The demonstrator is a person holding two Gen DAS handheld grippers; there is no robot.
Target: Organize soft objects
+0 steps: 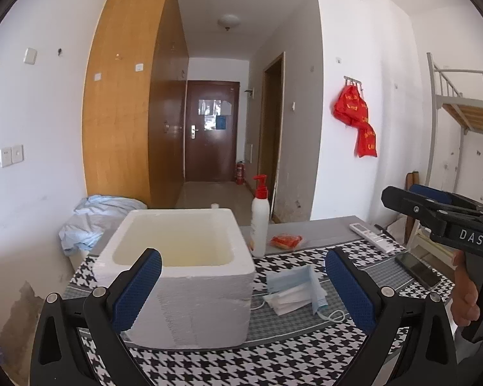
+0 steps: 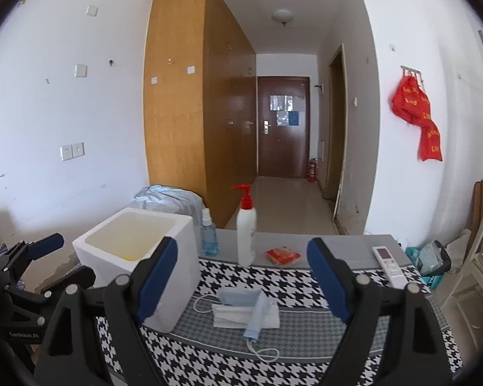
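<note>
A small pile of blue and white face masks (image 1: 294, 291) lies on the houndstooth tablecloth (image 1: 241, 363), just right of an open white foam box (image 1: 177, 270). The masks also show in the right wrist view (image 2: 246, 310), right of the box (image 2: 138, 251). My left gripper (image 1: 243, 286) is open and empty, held above the table in front of the box and masks. My right gripper (image 2: 241, 281) is open and empty, above the masks. The right gripper also shows in the left wrist view (image 1: 434, 212), and the left gripper in the right wrist view (image 2: 45, 257).
A white pump bottle with a red top (image 2: 246, 228), a blue sanitizer bottle (image 2: 208, 233) and a red packet (image 2: 282, 255) stand at the table's far edge. A white remote (image 2: 389, 265) and a phone (image 1: 417, 268) lie at the right. Crumpled blue cloth (image 1: 93, 218) lies behind the box.
</note>
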